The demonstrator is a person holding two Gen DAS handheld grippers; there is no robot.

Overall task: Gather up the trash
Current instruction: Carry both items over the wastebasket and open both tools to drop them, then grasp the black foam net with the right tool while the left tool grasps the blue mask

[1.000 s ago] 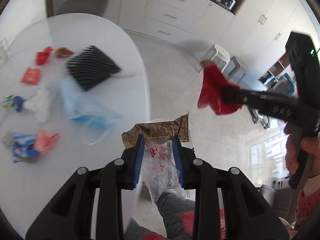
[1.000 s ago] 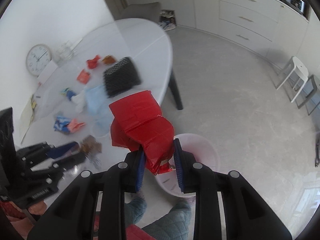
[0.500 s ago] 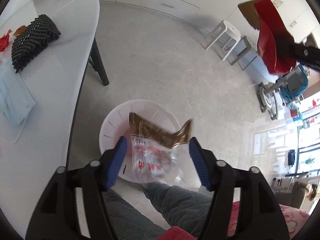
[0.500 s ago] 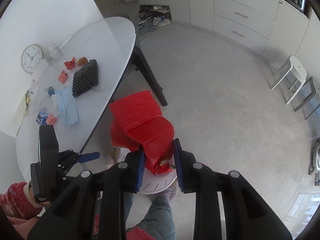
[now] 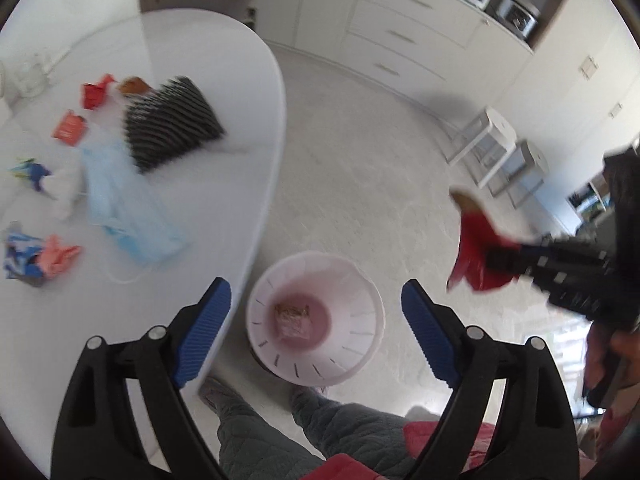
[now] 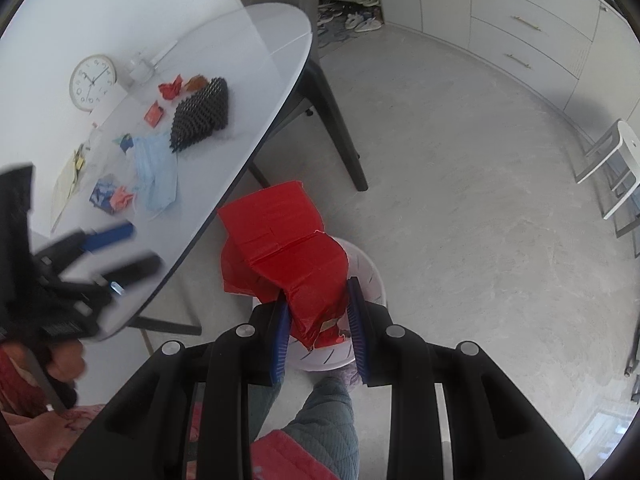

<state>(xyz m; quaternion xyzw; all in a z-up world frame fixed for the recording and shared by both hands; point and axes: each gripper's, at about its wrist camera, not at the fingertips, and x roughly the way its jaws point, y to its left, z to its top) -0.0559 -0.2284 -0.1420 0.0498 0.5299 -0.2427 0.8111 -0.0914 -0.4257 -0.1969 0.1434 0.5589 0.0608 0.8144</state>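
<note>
Below the wide, empty left claw (image 5: 316,308), the wrapper (image 5: 294,317) lies in the bin (image 5: 356,344).

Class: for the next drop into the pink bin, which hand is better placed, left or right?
Right. Its tongs are shut on the red wrapper directly above the pink bin. The left tongs have just been opening and hold nothing.

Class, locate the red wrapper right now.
In the right wrist view the red wrapper sits centre frame, clamped in the right gripper, directly above the pink bin beside the table.
</note>
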